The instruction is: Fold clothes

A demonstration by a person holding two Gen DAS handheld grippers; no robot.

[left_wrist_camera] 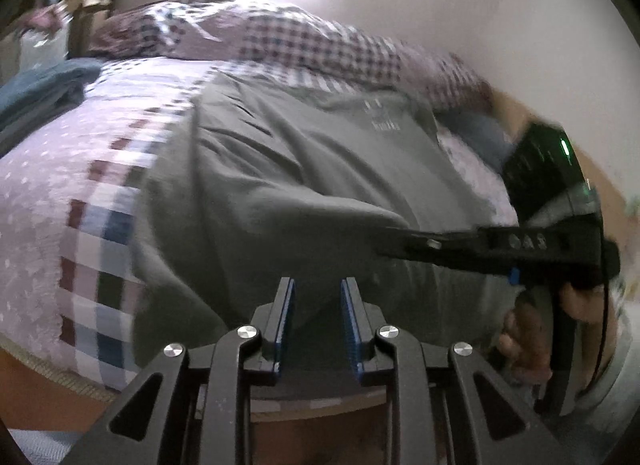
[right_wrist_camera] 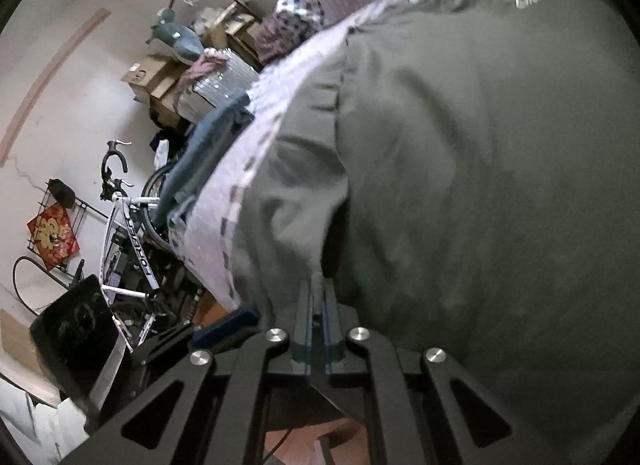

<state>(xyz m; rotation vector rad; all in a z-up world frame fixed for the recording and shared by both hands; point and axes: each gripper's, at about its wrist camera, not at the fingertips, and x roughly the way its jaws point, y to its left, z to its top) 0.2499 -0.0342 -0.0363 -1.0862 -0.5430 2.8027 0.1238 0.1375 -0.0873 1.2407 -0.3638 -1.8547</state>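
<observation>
right gripper (right_wrist_camera: pixel 316 297) pinching the grey shirt (left_wrist_camera: pixel 304 169) on the bed (left_wrist_camera: pixel 48 201).
your right jaws clamp a fold near the hem to lift it; left gripper (left_wrist_camera: pixel 316 321) hangs half open, empty, ready to grab.

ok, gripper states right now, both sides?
Left gripper: open, fingers apart over the grey shirt, holding nothing.
Right gripper: shut on the grey shirt's edge.
</observation>
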